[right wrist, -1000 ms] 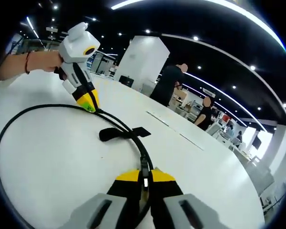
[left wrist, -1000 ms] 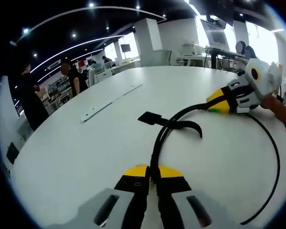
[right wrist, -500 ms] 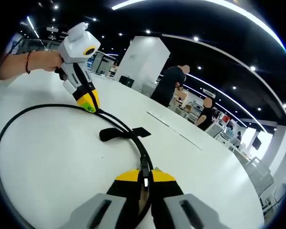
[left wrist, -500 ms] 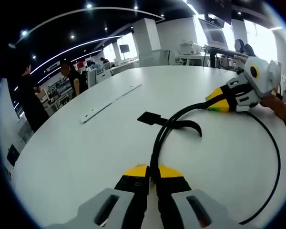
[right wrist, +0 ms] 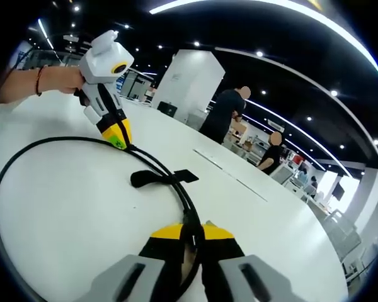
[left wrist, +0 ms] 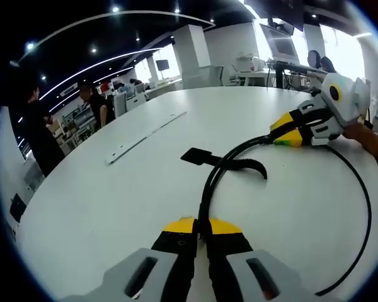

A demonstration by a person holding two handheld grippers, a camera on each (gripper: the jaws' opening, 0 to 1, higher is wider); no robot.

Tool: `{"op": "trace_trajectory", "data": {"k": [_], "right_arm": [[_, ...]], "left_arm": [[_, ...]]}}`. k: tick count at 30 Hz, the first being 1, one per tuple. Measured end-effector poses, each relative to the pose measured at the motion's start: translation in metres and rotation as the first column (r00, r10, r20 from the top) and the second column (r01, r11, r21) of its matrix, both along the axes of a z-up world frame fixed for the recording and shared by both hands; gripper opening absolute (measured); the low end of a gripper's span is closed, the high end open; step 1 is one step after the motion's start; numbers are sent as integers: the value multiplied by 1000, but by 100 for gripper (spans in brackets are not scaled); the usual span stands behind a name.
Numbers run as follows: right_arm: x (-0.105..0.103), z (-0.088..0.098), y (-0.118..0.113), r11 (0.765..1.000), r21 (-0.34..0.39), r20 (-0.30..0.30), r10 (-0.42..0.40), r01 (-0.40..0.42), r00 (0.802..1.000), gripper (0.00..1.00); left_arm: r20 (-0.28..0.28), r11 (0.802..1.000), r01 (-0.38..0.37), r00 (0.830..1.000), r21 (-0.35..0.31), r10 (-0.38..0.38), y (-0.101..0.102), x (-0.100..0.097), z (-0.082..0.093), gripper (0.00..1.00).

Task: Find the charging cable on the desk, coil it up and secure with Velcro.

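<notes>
At bottom of left gripper view, left hand-held gripper pinching black charging cable; right hand-held gripper pinching it farther along. Cable lies in one wide loop on white counter, Velcro strap across doubled run between grippers. Doubled run's long axis goes gripper to gripper. Judgement: keep both pinches firm, bring loop in evenly, strands parallel, before wrapping strap.

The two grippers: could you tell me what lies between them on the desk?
In the left gripper view, the black cable runs from the left gripper to the right gripper, with its Velcro strap lying flat on the white desk midway.
</notes>
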State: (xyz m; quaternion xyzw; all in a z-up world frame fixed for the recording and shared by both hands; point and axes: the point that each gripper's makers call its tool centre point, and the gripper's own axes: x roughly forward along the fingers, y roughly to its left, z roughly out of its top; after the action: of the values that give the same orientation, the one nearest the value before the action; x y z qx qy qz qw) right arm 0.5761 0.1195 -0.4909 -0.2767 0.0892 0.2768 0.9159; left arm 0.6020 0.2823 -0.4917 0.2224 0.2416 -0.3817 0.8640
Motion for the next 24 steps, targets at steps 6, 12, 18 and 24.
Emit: {"op": "trace_trajectory", "data": {"k": [6, 12, 18, 24], "right_arm": [[-1, 1, 0, 1000, 6, 8, 1, -1, 1000, 11], [-1, 1, 0, 1000, 19, 3, -2, 2, 1000, 12], [-1, 4, 0, 999, 39, 7, -4, 4, 1000, 13], [-1, 6, 2, 998, 56, 11, 0, -1, 1000, 14]], "left_arm": [[4, 1000, 4, 1000, 3, -4, 0, -1, 0, 6], [5, 1000, 4, 1000, 0, -4, 0, -1, 0, 6], [6, 1000, 3, 1000, -4, -3, 1, -1, 0, 6], [11, 1000, 5, 1000, -20, -4, 1, -1, 0, 6]]}}
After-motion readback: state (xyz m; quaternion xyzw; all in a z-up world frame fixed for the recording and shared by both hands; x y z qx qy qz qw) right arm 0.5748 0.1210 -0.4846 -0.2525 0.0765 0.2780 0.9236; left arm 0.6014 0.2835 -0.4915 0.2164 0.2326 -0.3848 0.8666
